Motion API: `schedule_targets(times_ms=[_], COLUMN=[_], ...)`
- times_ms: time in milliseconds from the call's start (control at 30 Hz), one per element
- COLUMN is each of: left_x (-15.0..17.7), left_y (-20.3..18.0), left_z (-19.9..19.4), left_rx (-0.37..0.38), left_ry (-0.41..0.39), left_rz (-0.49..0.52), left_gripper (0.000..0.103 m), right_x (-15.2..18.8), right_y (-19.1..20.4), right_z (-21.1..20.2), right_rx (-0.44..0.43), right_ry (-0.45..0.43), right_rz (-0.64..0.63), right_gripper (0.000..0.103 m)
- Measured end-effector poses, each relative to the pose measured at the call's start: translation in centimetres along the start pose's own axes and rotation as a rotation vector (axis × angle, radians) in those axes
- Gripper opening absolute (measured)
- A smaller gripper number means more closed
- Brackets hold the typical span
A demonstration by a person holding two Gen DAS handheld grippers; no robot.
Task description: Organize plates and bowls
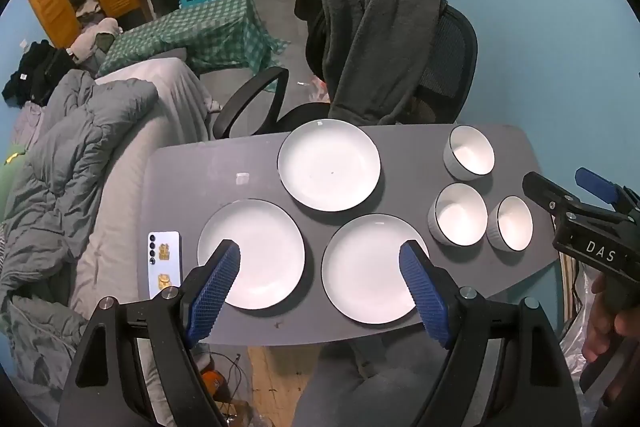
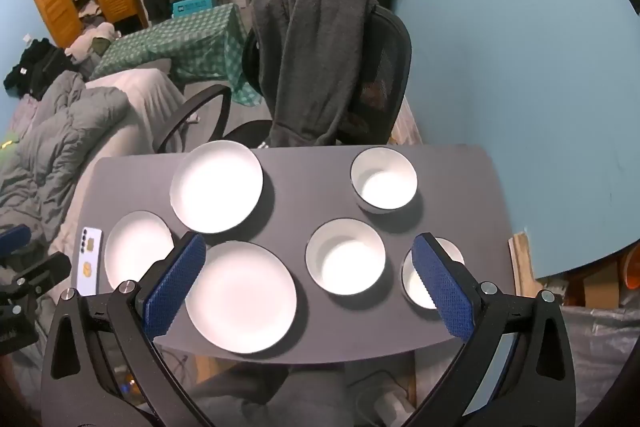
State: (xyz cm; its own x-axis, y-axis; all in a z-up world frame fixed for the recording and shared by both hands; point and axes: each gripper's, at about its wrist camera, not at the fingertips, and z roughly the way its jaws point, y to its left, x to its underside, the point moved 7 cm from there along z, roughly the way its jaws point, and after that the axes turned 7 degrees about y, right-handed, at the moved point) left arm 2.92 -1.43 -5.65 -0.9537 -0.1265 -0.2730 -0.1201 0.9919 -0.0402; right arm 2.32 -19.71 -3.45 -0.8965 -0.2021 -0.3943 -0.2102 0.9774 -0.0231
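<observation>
Your left gripper [image 1: 320,259] hangs wide open and empty above the grey rounded table [image 1: 208,163]. From the left: a pale phone [image 1: 164,263] lying lengthwise toward you, then three round white dark-rimmed plates [image 1: 251,253] [image 1: 329,165] [image 1: 374,269], flat, facing up, apart, with no long axis. Rightward stand three white ribbed bowls [image 2: 384,183] [image 2: 346,257] [image 2: 420,283], mouths up. Your right gripper [image 2: 308,251] spreads fully, gripping nothing.
</observation>
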Motion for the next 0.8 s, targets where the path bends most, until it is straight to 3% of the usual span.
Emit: schedule_targets(times_ms=[800], left_x=[0.53], left_y=[0.85], left_z=[0.81], left_rx=[0.024], left_ry=[0.016], left_rz=[-0.008], left_gripper=[0.083], right_x=[0.04], right_y=[0.42], right_z=[0.51], right_rx=[-0.015], right_ry=[0.011], right_rz=[0.006], right_gripper=[0.101])
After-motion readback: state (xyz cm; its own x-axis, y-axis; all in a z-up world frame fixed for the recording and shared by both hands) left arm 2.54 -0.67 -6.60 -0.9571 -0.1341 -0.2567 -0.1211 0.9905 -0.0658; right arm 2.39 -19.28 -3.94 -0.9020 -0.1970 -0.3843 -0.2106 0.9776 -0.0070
